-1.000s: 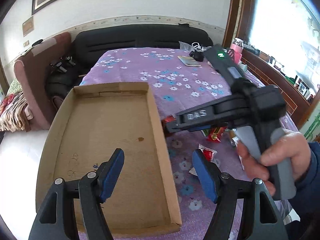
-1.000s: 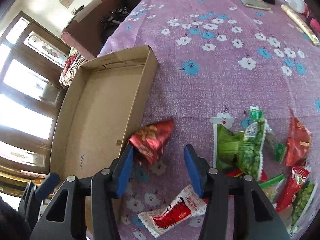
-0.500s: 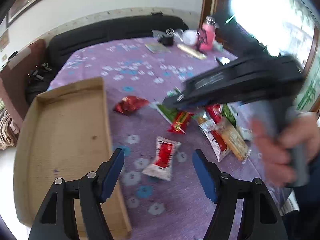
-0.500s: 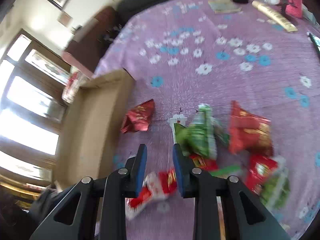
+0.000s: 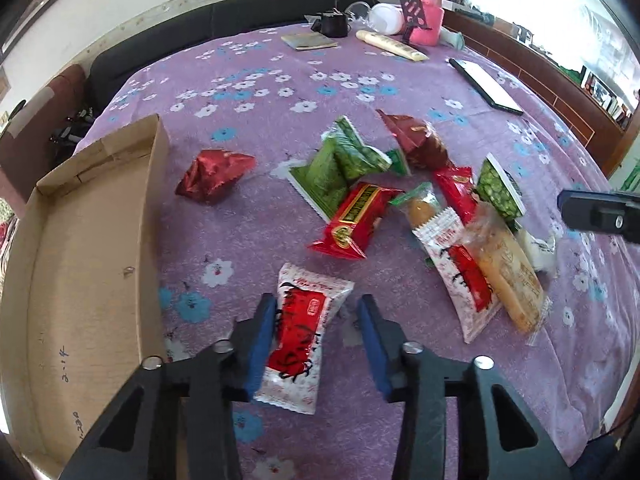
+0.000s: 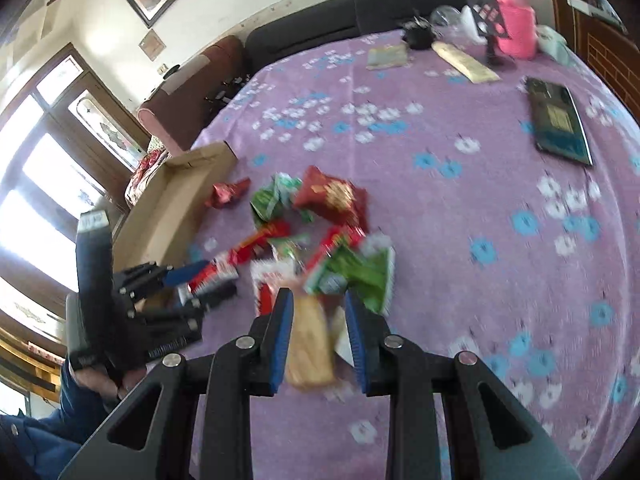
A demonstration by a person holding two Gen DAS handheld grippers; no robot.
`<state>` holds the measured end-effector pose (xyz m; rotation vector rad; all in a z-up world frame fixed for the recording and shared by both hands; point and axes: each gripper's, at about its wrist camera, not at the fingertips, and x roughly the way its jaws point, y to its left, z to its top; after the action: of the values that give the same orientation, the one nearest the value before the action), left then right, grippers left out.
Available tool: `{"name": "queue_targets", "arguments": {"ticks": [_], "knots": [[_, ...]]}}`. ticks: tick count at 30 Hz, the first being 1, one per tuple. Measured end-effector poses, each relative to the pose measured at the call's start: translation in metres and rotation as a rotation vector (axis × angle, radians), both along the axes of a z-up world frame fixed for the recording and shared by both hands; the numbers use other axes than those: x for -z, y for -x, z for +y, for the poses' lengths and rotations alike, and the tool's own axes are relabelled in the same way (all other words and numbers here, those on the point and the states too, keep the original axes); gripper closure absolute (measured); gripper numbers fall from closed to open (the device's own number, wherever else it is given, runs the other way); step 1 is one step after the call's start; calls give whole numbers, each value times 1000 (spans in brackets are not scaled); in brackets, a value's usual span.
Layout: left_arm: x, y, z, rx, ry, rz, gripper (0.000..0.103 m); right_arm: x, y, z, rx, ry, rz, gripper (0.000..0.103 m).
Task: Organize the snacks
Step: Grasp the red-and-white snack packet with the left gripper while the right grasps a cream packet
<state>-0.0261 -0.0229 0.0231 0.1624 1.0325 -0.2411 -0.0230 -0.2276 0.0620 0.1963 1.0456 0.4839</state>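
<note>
- A purple flowered tablecloth (image 5: pixel 280 92) covers the table, a black sofa (image 5: pixel 224 20) behind it.
- At the left edge lies a shallow cardboard tray (image 5: pixel 80 260).
- The left gripper (image 5: pixel 316 344) is closing its jaws around a white-and-red snack packet (image 5: pixel 304 332); only the left pad touches it.
- Right of it lies the snack pile (image 5: pixel 400 200).
- The right gripper (image 6: pixel 318 336), fingers narrowly parted, straddles a tan biscuit packet (image 6: pixel 310 344) without clearly pinching it.

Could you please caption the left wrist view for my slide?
Left gripper closing around a white-and-red snack packet beside an empty cardboard tray.
</note>
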Motion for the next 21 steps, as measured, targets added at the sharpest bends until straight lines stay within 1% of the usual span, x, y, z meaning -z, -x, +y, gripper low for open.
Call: {"name": "queue_targets", "arguments": {"ticks": [2, 7, 10, 13, 14, 16, 18, 19, 21], "knots": [[0, 4, -3, 19, 8, 7, 72, 4, 5, -5, 3, 12, -1, 77], [-2, 20, -14, 80, 21, 13, 72, 12, 5, -15, 33, 27, 14, 77], [-3, 18, -12, 63, 13, 5, 72, 15, 5, -17, 38, 45, 18, 77], [-1, 8, -6, 23, 33, 18, 72, 18, 7, -9, 11, 92, 3, 76], [-2, 6, -4, 20, 43, 22, 72, 20, 8, -6, 2, 116, -7, 75], [-2, 3, -6, 15, 36, 22, 71, 23, 8, -2, -15, 151, -21, 63], [0, 1, -9, 12, 21, 16, 68, 26, 8, 1, -24, 187, -44, 59], [0, 0, -11, 12, 16, 12, 68, 29, 7, 2, -26, 200, -50, 59], [0, 1, -14, 11, 12, 5, 67, 35, 6, 3, -30, 193, -44, 59]]}}
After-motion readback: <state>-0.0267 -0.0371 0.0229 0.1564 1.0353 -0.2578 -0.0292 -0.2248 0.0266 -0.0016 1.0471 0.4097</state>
